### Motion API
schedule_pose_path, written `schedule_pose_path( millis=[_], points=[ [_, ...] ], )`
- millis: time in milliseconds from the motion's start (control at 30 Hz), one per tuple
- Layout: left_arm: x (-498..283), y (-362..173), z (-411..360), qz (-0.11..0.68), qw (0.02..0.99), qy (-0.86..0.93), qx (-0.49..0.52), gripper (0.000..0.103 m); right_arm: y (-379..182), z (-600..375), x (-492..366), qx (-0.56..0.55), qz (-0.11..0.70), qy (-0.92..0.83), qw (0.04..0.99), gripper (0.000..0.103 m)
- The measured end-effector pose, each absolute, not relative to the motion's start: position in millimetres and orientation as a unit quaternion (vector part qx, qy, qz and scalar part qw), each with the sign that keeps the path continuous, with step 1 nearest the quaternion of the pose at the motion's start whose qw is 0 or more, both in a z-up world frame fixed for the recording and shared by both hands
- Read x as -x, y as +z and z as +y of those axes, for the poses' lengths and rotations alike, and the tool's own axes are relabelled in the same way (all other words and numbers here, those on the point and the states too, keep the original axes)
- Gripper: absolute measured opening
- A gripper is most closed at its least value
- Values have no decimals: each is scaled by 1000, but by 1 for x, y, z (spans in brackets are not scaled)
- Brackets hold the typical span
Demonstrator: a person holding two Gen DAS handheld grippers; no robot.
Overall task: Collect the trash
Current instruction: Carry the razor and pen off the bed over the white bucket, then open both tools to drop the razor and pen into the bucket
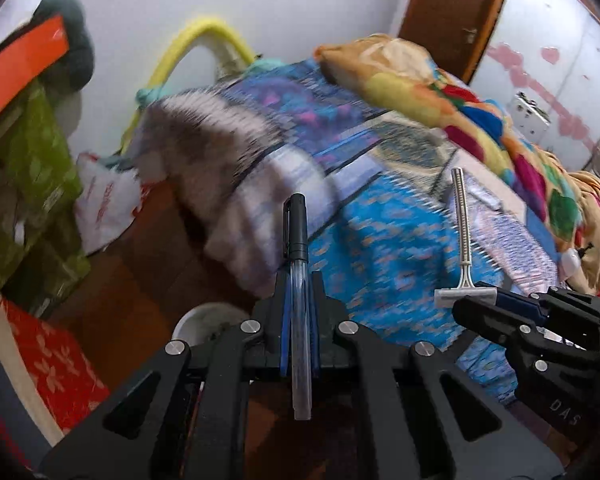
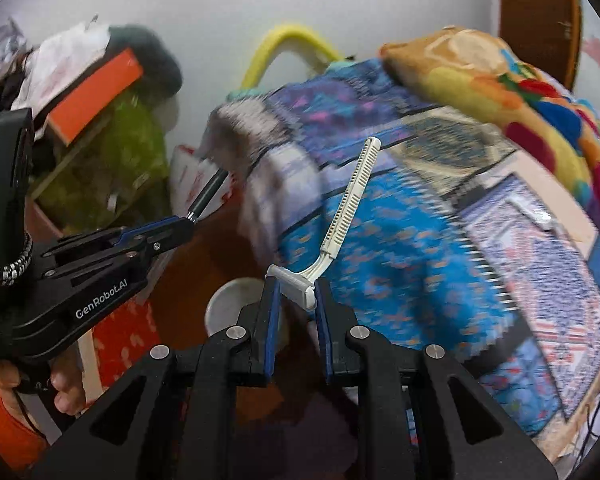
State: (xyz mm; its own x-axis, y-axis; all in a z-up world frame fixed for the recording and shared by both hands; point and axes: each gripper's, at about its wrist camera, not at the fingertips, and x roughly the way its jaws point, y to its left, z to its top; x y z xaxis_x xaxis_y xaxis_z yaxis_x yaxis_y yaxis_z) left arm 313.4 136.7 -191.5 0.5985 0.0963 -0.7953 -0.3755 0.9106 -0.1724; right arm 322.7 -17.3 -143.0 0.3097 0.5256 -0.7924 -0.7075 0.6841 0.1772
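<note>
My left gripper (image 1: 299, 280) is shut on a pen (image 1: 298, 280) with a clear barrel and a black cap that points forward. It also shows in the right wrist view (image 2: 188, 220), with the pen's cap (image 2: 210, 192) sticking out of it. My right gripper (image 2: 296, 288) is shut on the head of a white disposable razor (image 2: 344, 216), whose handle points up and away. In the left wrist view the right gripper (image 1: 488, 300) holds the razor (image 1: 462, 240) at the right. Both are held above the floor beside the bed.
A bed with a blue patterned cover (image 1: 380, 240) and a colourful pillow (image 1: 440, 92) fills the right. A white round container (image 2: 236, 300) stands on the brown floor below the grippers. A cluttered shelf with green bags (image 1: 32, 184) and a red box (image 1: 56, 364) is on the left.
</note>
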Motion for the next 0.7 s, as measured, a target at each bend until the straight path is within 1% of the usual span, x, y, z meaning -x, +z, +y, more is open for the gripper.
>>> schedule_pose_path(
  millis=[100,267,367,400,500,700],
  points=[
    [-299,-212,159,440,867,147,182,7,-156,7,-312,119,454,398,788,16],
    [-276,-261,198,472,836,172,221,7,-179,46,-301,148,473,413,764,16],
    [-262,-288,220,486,817,185,251,7,-202,71,-294,169,489,417,747,16],
    [-259,-293,225,489,813,189,254,7,-202,71,-294,169,489,417,747,16],
    [-249,-313,239,500,801,200,263,7,-229,95,-292,182,513,421,726,16],
    [-244,-343,255,519,783,204,275,7,-262,124,-291,196,542,426,697,16]
  ],
)
